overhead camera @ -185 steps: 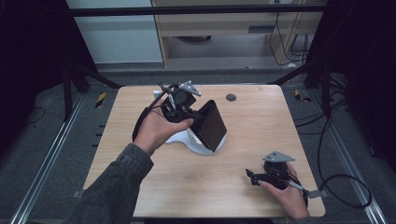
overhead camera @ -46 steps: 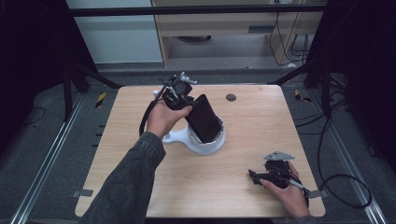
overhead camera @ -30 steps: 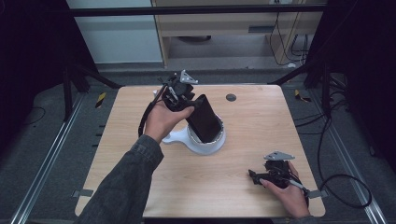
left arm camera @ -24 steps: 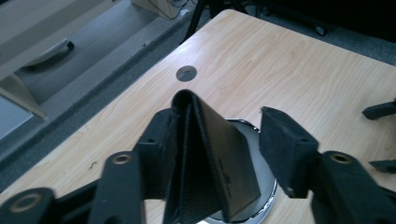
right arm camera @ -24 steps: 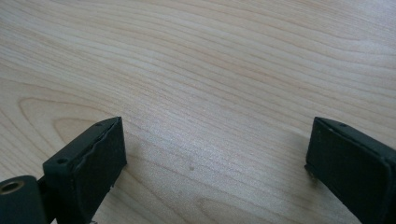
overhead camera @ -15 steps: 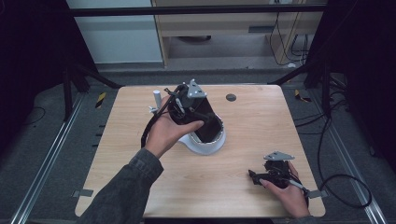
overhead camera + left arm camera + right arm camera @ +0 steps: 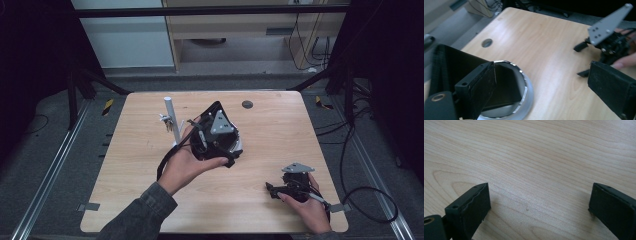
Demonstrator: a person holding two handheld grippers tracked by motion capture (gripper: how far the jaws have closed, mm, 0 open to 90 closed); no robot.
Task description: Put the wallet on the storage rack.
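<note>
The slab, a flat black panel, sits in the round dish with its lower edge down inside the bright rim. It leans rather than stands. Its broad face tilts toward the left gripper and its upper end rises up and back over the far side of the dish. I judge its long axis runs along that lean, though the hand hides its full outline from above.

The left fingers are spread wide and grip nothing. One is just in front of the slab's face, the other well clear on the open side of the dish. The right gripper is well apart from the dish, low over the bench, with its fingers also splayed and empty.

The main risk is the near left finger. If it pulls away on a slant it may catch the slab's edge and tip it out, or drag the light dish across the bench. The slab seems to be propped by the rim alone, so a nudge could make it slide flat. The cable loops beside the post on the dish's other side and could snag there.
</note>
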